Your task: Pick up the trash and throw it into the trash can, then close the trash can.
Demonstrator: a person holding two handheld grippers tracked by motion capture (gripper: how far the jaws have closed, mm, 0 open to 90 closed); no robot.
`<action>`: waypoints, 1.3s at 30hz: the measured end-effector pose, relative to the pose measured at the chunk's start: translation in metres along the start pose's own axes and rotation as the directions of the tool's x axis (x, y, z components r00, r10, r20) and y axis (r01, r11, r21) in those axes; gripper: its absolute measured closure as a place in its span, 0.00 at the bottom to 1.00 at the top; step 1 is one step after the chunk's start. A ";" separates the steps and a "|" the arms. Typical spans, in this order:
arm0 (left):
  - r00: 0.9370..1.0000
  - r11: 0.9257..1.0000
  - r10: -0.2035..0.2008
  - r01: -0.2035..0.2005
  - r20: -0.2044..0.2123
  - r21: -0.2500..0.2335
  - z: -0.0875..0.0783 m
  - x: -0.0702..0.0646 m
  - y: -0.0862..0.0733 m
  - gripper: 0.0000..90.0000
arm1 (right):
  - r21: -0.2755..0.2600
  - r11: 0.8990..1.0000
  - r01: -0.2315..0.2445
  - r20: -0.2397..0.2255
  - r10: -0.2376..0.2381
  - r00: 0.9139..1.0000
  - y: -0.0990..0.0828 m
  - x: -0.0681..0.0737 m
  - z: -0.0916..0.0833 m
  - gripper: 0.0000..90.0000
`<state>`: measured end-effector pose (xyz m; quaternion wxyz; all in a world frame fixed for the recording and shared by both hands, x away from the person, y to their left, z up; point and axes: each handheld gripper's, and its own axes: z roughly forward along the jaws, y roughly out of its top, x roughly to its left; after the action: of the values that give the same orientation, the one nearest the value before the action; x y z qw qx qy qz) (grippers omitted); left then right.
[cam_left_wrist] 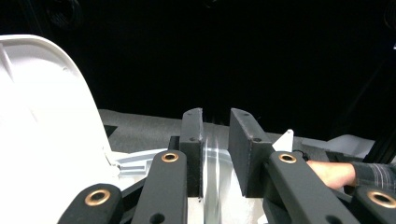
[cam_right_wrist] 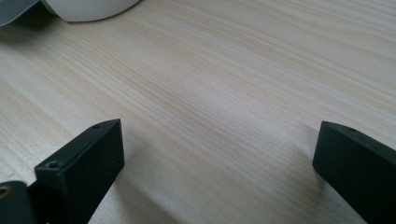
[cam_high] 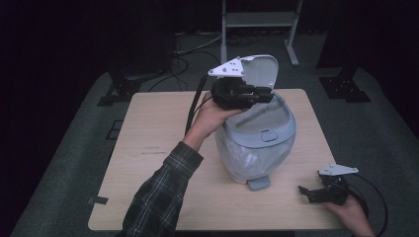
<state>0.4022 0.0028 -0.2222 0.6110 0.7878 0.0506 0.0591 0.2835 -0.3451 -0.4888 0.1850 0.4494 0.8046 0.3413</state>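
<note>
At the centre of the high view, the bin (cam_high: pixel 257 143) stands on the worktop (cam_high: pixel 148 148), lid up. Your left gripper (cam_high: pixel 267 94) pinches its thin, light, stiff plastic rim; the right gripper (cam_high: pixel 309 191) rests wide open, empty.

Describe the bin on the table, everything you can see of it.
The bin is light grey, plastic-looking, rounded, upright near the table's middle. Its lid stands open behind. A clear bag lines it under the grey rim, and a pedal sticks out at the base. The left gripper reaches over its rim at the lid's foot.
</note>
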 end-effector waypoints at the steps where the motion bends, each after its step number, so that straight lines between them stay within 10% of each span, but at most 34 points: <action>1: 1.000 1.000 -0.001 0.001 -0.001 0.002 -0.001 0.000 0.000 0.83 | 0.000 1.000 0.000 0.000 0.000 1.000 0.000 0.000 0.000 0.01; 12: 0.999 1.000 -0.017 0.017 -0.028 0.001 -0.026 0.001 0.000 1.00 | 0.000 1.000 0.001 0.000 -0.001 1.000 0.000 0.000 0.000 0.01; 39: 0.987 0.999 -0.044 0.041 -0.156 -0.026 -0.108 0.024 -0.022 1.00 | 0.000 1.000 0.002 -0.001 -0.002 1.000 0.000 0.000 0.000 0.01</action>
<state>0.4093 0.1156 -0.2160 0.6150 0.7726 0.1143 0.1082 0.2835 -0.3452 -0.4889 0.1850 0.4484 0.8052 0.3411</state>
